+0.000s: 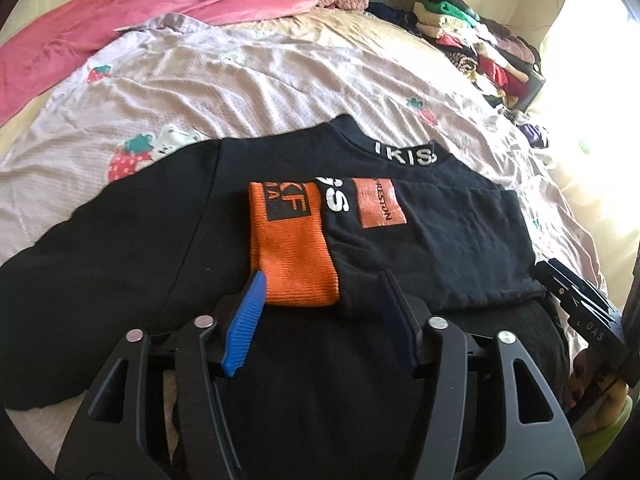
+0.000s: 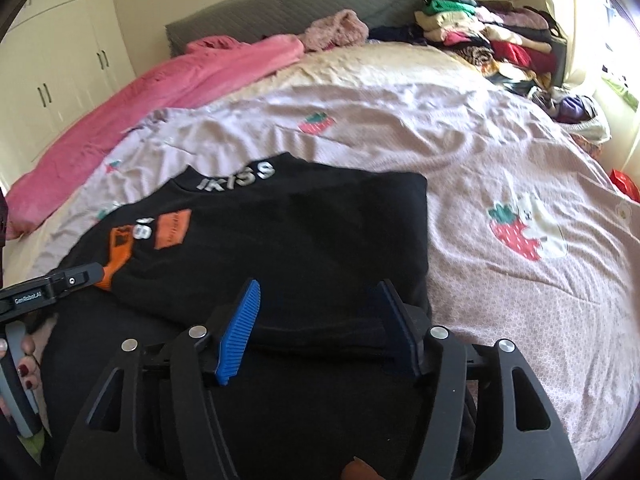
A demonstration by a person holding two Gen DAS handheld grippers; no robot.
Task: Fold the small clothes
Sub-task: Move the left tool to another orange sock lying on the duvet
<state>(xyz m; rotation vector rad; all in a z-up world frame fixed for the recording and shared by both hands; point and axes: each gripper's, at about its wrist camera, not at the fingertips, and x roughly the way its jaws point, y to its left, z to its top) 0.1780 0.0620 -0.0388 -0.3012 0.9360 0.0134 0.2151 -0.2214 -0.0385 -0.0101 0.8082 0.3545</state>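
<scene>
Both grippers, left gripper (image 1: 322,286) and right gripper (image 2: 318,294), gape over the black sweater (image 1: 160,220); its right edge, seemingly folded, shows only rightward.

The sweatshirt (image 1: 280,216) lies on the bedspread (image 1: 248,80), blanket (image 1: 120,12) behind left, clothes pile (image 1: 480,40) behind right

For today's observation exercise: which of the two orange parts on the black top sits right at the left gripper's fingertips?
The ribbed orange cuff, beside the left gripper's blue finger. The orange patch lies flat, farther up toward the collar.
</scene>
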